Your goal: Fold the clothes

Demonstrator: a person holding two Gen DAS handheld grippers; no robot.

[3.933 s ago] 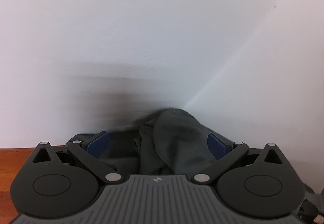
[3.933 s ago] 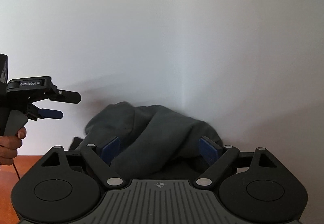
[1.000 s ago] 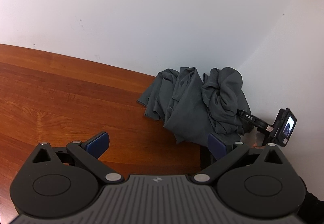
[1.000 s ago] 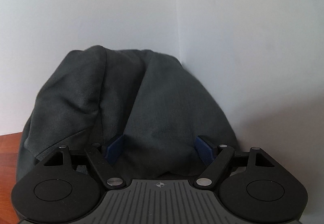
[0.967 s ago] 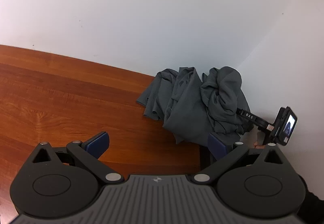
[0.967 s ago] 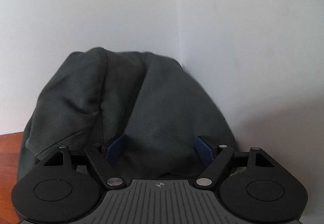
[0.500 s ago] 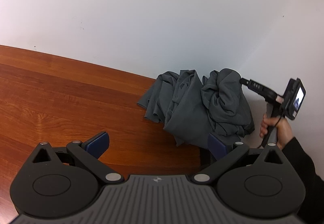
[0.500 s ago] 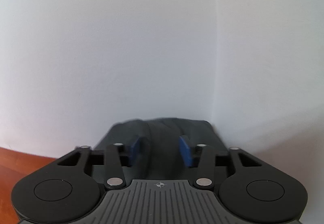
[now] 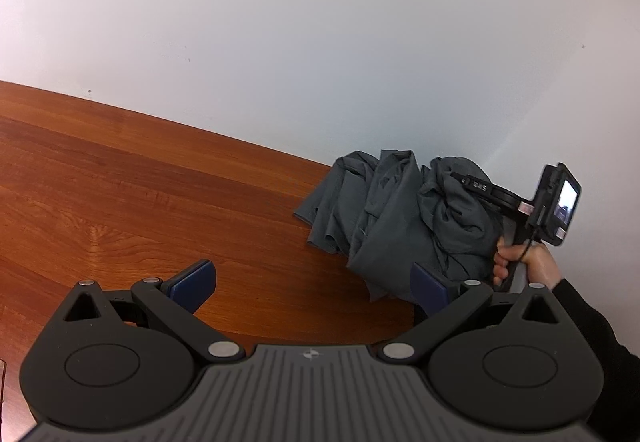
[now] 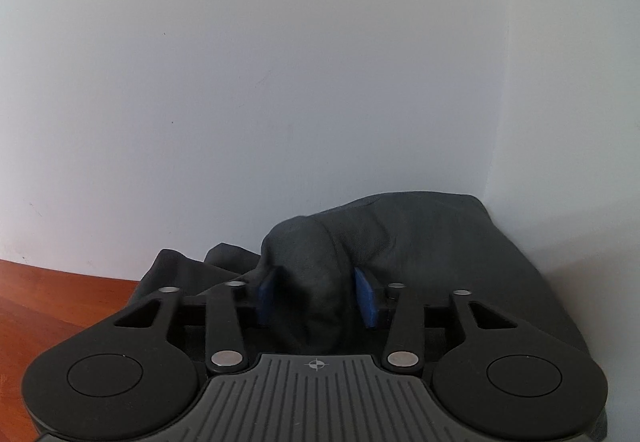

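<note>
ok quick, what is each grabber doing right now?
Left gripper: open, holding nothing, above the table.
Right gripper: jaws opening, with a bunch of the grey cloth between its pads.

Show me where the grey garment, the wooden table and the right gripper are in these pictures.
grey garment (image 9: pixel 392 226): left wrist view, middle of the crumpled heap.
wooden table (image 9: pixel 120 202): left wrist view, bare top.
right gripper (image 10: pixel 318 296): right wrist view, between its blue pads, a fold of cloth there; jaws opening.

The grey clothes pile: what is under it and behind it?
Under the grey clothes pile lies the wooden table; behind it stands the white wall. Whatever the cloth itself covers cannot be seen.
</note>
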